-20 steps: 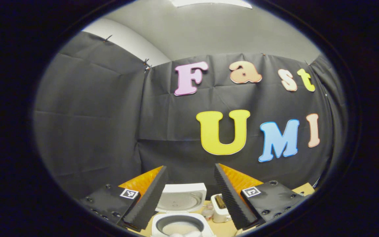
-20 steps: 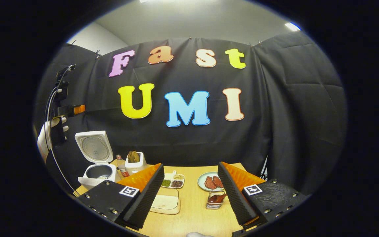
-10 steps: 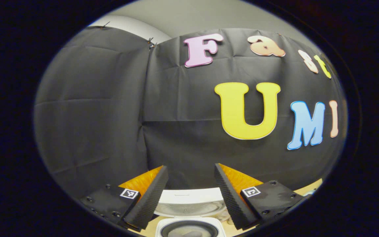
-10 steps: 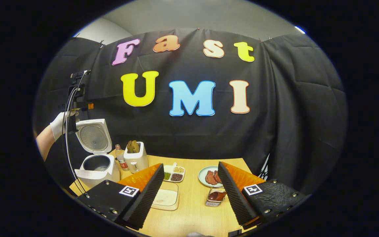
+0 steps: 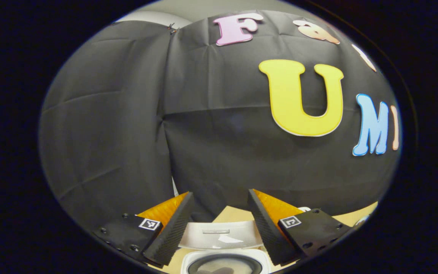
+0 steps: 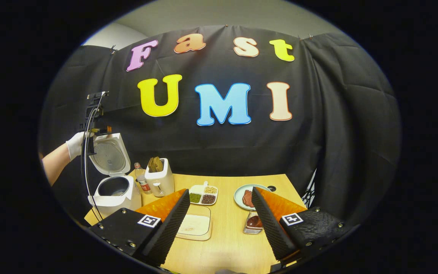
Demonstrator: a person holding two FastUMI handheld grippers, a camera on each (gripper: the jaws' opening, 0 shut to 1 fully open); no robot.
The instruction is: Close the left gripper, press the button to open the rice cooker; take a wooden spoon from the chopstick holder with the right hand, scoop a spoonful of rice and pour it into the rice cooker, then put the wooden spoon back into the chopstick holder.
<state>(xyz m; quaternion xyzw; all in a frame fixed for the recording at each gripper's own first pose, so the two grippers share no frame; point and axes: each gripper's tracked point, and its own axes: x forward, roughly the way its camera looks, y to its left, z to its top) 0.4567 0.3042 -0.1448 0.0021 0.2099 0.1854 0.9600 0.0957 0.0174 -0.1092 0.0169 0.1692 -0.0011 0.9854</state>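
Observation:
The white rice cooker (image 6: 114,190) stands open at the table's left end, its lid (image 6: 108,155) raised. In the left gripper view the lid's top edge (image 5: 219,233) lies just below and between my fingers, with the inner pot (image 5: 224,265) beneath. My left gripper (image 5: 219,193) is open and holds nothing; in the right gripper view it hangs (image 6: 97,127) by the lid's top, held by a gloved hand (image 6: 75,144). My right gripper (image 6: 219,190) is open above the near table. The wooden spoon (image 6: 254,221) lies in its holder beside my right finger. A shallow tray of rice (image 6: 196,225) sits near my left finger.
A white toaster with bread (image 6: 160,179) and a small bottle (image 6: 142,182) stand right of the cooker. A divided dish of beans (image 6: 203,195) and a plate of meat (image 6: 242,196) sit mid-table. A cable (image 6: 87,167) hangs from the left gripper. The black cloth wall stands close behind.
The left gripper has come down and forward to the top edge of the raised lid. The right gripper's view has shifted slightly, showing more table; both grippers stay open.

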